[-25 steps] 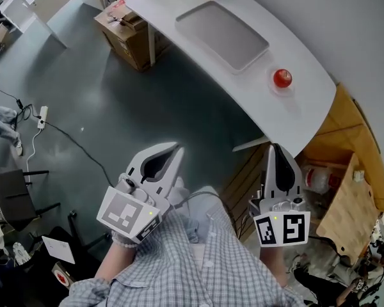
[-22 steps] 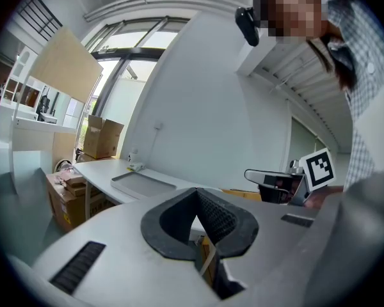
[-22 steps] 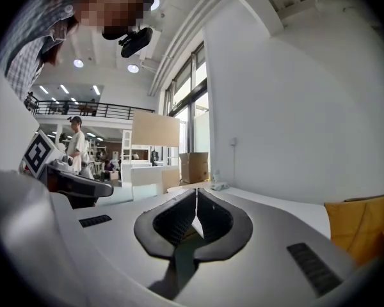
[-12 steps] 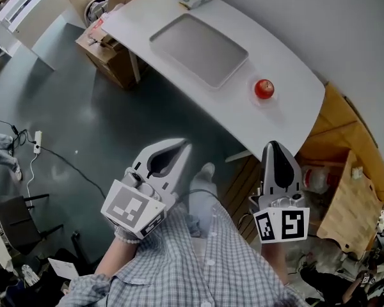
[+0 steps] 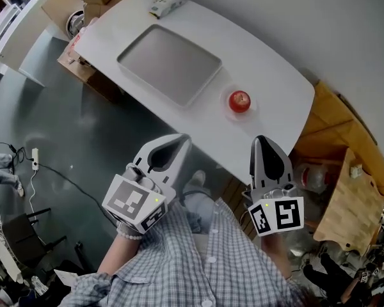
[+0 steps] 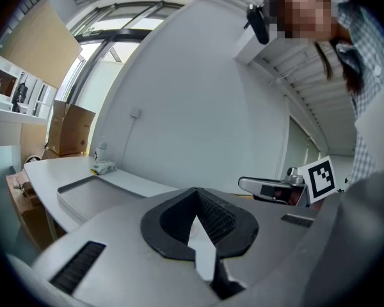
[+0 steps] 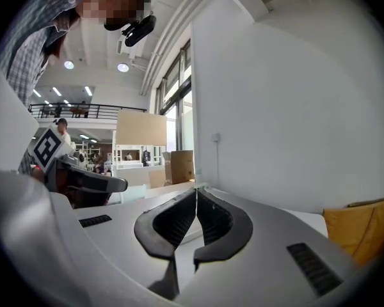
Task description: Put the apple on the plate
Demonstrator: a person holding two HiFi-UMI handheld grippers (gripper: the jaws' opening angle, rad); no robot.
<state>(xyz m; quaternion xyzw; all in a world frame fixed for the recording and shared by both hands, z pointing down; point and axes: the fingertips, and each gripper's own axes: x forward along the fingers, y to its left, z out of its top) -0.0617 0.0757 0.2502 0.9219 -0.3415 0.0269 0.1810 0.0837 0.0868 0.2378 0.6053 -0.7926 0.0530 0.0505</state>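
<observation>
Red and alone, the one apple [image 5: 239, 101] sits on the white table [image 5: 269, 75], ahead of the right gripper [image 5: 259, 139] and clear of its tips. One grey tray [image 5: 169, 66] lies ahead of the left gripper [image 5: 181, 139]. Both grippers hang short of the table's edge, each with its jaws pressed together on nothing.

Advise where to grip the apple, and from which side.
Grip the apple across its widest middle, jaws on opposite flanks, coming over the near edge of the table with the right gripper, the closer one. It appears to sit stem dimple up, alone, well clear of the tray, so both flanks are free. That gripper's jaws are shut: open first.
</observation>
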